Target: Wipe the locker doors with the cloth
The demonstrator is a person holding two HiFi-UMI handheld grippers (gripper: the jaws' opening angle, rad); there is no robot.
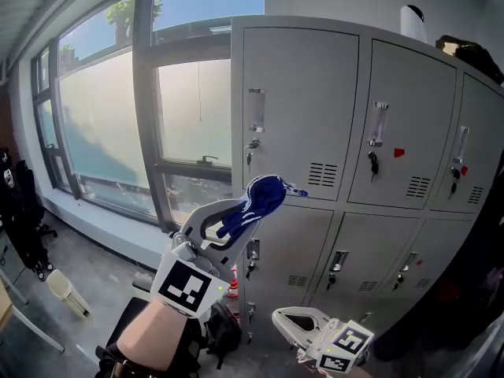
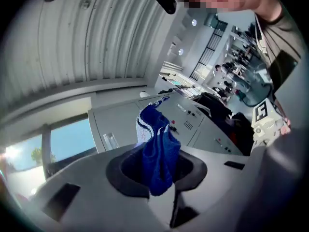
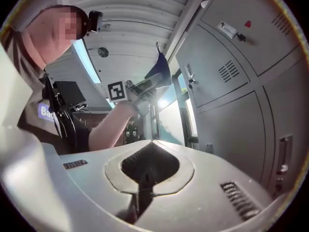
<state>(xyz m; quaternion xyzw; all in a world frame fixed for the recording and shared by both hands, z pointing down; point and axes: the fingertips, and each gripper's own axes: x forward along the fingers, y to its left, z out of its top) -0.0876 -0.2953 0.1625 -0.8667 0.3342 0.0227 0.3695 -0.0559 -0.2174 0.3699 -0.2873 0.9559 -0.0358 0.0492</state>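
A blue cloth (image 1: 257, 201) hangs bunched from my left gripper (image 1: 249, 205), which is shut on it and raised in front of the grey locker doors (image 1: 303, 109), near the bottom edge of the upper left door. In the left gripper view the cloth (image 2: 157, 153) fills the gap between the jaws of the left gripper (image 2: 158, 164). Lower down, before the bottom row of lockers, my right gripper (image 1: 280, 318) is shut and holds nothing. Seen in its own view, the right gripper (image 3: 151, 143) has its jaws closed to a point, with the cloth (image 3: 159, 71) high up beside the lockers (image 3: 251, 57).
Large windows (image 1: 110, 124) fill the wall left of the lockers. A black bag (image 1: 224, 327) lies on the floor at the locker's foot. Dark chairs (image 1: 24, 219) stand far left. A white object (image 1: 413, 20) and a dark bag (image 1: 472, 53) sit on top of the lockers.
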